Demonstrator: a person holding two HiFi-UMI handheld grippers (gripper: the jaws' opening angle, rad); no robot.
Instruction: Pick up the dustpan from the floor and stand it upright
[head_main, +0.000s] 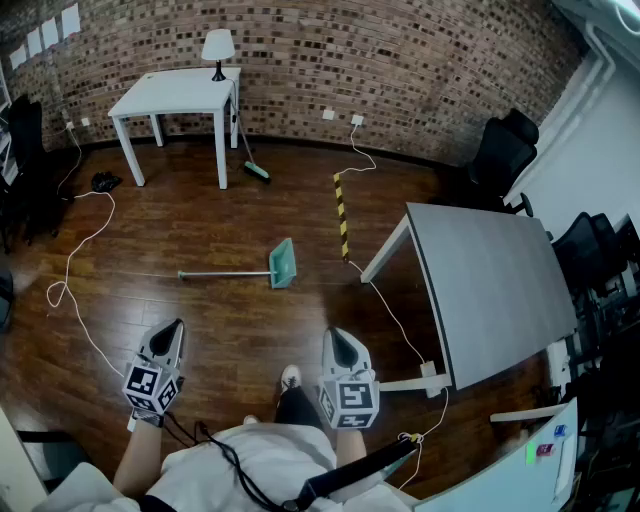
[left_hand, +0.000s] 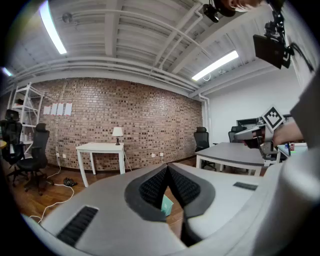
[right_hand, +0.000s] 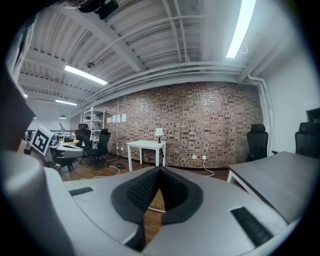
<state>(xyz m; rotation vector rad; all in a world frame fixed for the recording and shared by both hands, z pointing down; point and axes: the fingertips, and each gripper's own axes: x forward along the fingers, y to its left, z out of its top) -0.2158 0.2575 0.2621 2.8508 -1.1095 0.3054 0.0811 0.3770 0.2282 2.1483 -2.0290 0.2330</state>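
A teal dustpan (head_main: 283, 263) with a long grey handle (head_main: 222, 273) lies flat on the wooden floor, in the middle of the head view. A sliver of the dustpan (left_hand: 165, 206) shows below the left jaws in the left gripper view. My left gripper (head_main: 172, 328) hangs shut and empty near the bottom left, well short of the handle's end. My right gripper (head_main: 338, 338) is also shut and empty, near the bottom centre, nearer than the pan. In the right gripper view the handle (right_hand: 156, 210) crosses behind the shut jaws.
A white table (head_main: 178, 95) with a lamp (head_main: 218, 48) stands by the brick wall, a broom (head_main: 250, 160) leaning beside it. A grey desk (head_main: 494, 280) fills the right. White cables (head_main: 78, 262) trail over the floor, and a yellow-black strip (head_main: 341, 214) lies past the dustpan. Office chairs (head_main: 504, 152) stand at the sides.
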